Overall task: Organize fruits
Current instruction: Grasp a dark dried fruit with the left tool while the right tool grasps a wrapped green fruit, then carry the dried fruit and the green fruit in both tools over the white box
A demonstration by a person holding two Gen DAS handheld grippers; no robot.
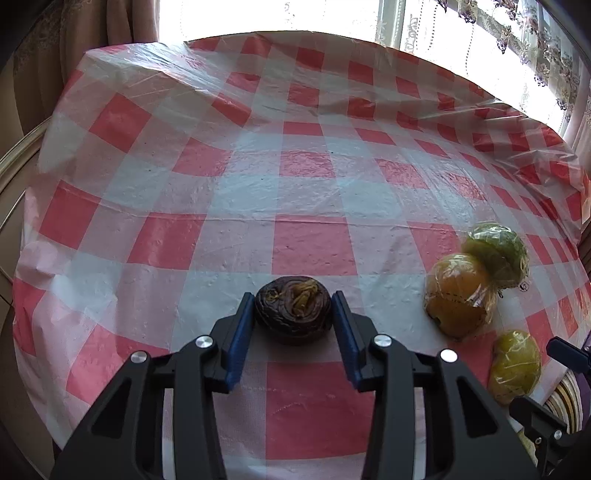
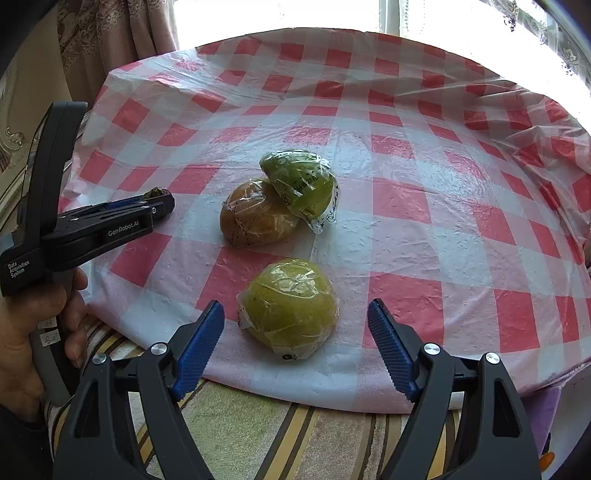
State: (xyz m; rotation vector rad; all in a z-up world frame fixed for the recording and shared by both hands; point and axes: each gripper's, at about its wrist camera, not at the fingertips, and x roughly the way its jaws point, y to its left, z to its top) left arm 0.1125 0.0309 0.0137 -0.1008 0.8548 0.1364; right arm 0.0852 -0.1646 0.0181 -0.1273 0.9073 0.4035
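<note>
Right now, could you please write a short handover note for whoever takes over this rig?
Left tool: fingers on either side of the dark shrivelled fruit, seemingly gripping it on the checked tablecloth.
Right tool: open, empty, with the wrapped yellow-green fruit just ahead.
Wrapped orange fruit and wrapped green fruit touch, farther back.
No sorting spot visible; all four fruits remain to be organised.

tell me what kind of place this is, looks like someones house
Probably a home living or dining room: a table under a red-and-white checked plastic tablecloth stands by a bright window with lace trim and a patterned curtain, and wrapped fruit lies on it.
</note>
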